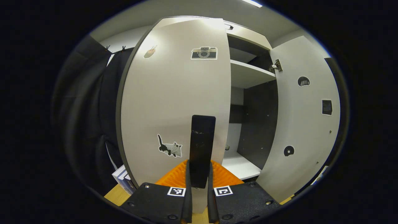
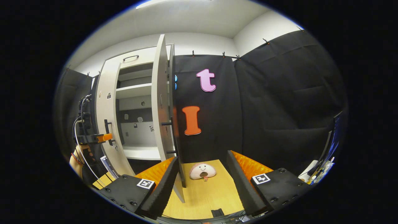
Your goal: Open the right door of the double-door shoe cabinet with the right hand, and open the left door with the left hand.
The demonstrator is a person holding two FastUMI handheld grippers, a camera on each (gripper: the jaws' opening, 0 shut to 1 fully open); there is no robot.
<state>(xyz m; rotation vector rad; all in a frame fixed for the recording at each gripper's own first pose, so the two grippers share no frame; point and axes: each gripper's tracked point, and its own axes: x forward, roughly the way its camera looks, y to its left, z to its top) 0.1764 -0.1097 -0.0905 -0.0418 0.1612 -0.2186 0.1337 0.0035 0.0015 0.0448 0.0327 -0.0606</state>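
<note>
Your left claw (image 1: 199, 183): clamped on the left door's black handle (image 1: 202, 146). Left door (image 1: 174, 102): partly open. Your right claw (image 2: 202, 177): fingers apart, holding nothing. Right door (image 2: 161, 102): swung wide. Desk (image 2: 205, 199): plush toy (image 2: 202, 171).

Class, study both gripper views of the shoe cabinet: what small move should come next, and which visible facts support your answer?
Probably the left gripper should pull the black bar handle a little farther outward. Its fingers are closed on that handle, and the pale grey left door stands only partly open, while the pale grey right door already swings wide and the right gripper hangs open, off the door.
</note>
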